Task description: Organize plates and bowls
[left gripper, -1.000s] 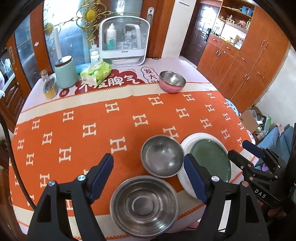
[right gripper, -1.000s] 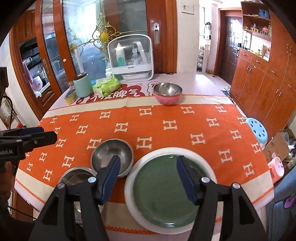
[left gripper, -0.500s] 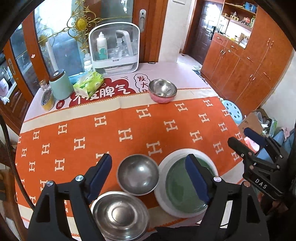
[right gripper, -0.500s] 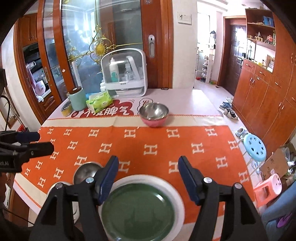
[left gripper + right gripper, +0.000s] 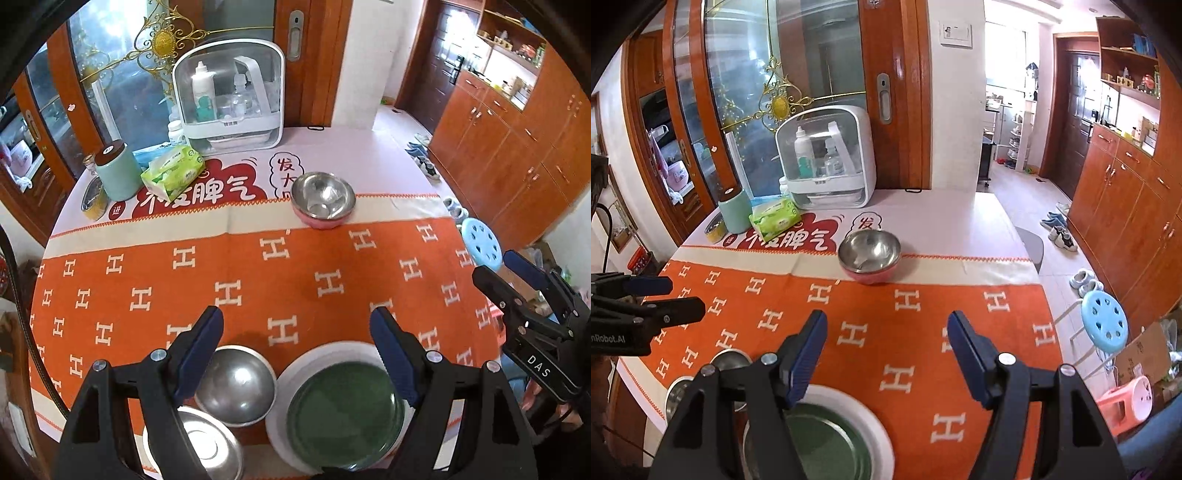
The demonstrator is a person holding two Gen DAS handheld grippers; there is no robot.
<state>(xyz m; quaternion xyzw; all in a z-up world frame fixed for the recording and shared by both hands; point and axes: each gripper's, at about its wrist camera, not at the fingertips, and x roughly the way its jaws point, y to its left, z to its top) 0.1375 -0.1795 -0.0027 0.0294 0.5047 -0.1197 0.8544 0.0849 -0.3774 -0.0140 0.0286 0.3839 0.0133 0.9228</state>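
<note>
A green plate (image 5: 343, 410) lies on a larger white plate (image 5: 284, 384) at the near table edge. Left of it are two steel bowls, one (image 5: 236, 384) beside the plate and one (image 5: 199, 443) nearer the edge. A pink bowl with a steel inside (image 5: 323, 201) stands far across the orange cloth. My left gripper (image 5: 295, 317) hangs open above the near dishes, holding nothing. My right gripper (image 5: 886, 319) is open and empty over the green plate (image 5: 827, 443), with the pink bowl (image 5: 870, 254) ahead. Each gripper shows in the other's view: the right (image 5: 495, 264), the left (image 5: 683, 295).
At the table's far side stand a white storage box with bottles (image 5: 229, 99), a green tissue pack (image 5: 173, 171), a mint canister (image 5: 116, 170) and a small tin (image 5: 92, 201). A blue stool (image 5: 1104, 321) and a pink stool (image 5: 1130, 398) stand on the floor to the right, by wooden cabinets (image 5: 1126, 192).
Both grippers have drawn back and upward from the table, so the near dishes slid toward the bottom of both views. The dishes themselves have not moved.
</note>
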